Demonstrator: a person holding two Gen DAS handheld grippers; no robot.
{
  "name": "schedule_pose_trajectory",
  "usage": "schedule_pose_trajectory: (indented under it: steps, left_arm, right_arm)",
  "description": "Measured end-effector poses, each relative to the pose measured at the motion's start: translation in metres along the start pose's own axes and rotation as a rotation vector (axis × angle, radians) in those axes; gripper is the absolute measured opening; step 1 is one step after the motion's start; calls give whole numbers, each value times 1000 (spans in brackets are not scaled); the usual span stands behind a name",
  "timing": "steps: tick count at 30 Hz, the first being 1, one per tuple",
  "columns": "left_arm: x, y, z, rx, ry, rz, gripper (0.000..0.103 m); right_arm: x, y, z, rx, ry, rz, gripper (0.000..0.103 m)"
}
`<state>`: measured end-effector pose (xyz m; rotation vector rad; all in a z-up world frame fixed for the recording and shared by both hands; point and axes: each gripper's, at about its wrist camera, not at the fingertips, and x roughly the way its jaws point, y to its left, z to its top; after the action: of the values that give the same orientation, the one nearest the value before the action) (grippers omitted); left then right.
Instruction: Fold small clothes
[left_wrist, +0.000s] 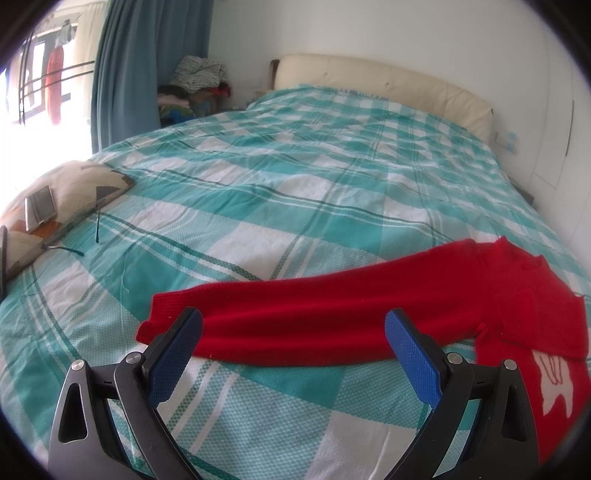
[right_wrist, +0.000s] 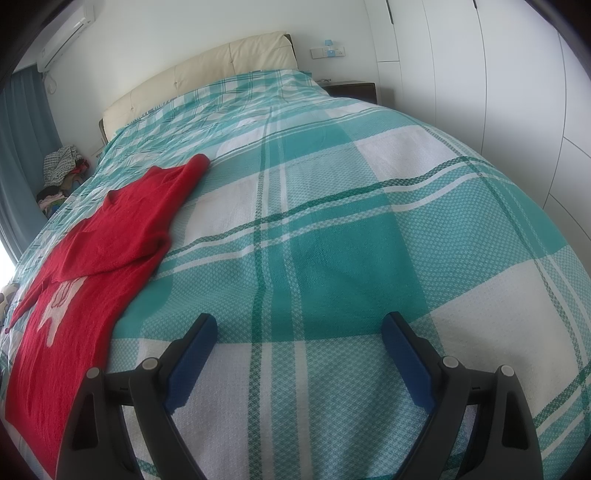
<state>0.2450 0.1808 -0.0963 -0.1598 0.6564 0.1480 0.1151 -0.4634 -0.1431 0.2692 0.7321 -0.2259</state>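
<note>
Fingers of both grippers stand spread and empty. Left gripper (left_wrist: 293, 325) hovers over the outstretched sleeve of the red knitted sweater (left_wrist: 332, 317); right gripper (right_wrist: 299, 328) hangs beside the sweater, over bare teal-and-white checked bedspread (right_wrist: 332, 221). Pinching only the top knit layer, or bedspread too, could skew the fold.

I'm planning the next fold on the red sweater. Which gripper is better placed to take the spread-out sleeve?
Probably left. The left gripper stands open right at the sleeve of the red sweater; the right gripper, also open, faces bare bedspread.
</note>
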Motion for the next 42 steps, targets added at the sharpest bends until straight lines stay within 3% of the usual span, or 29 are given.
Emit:
schedule_pose_trajectory:
  steps: [42]
  left_arm:
    - [2,-1,1,3,6,3,100]
  right_arm:
    - [0,0,0,0,1,1,91]
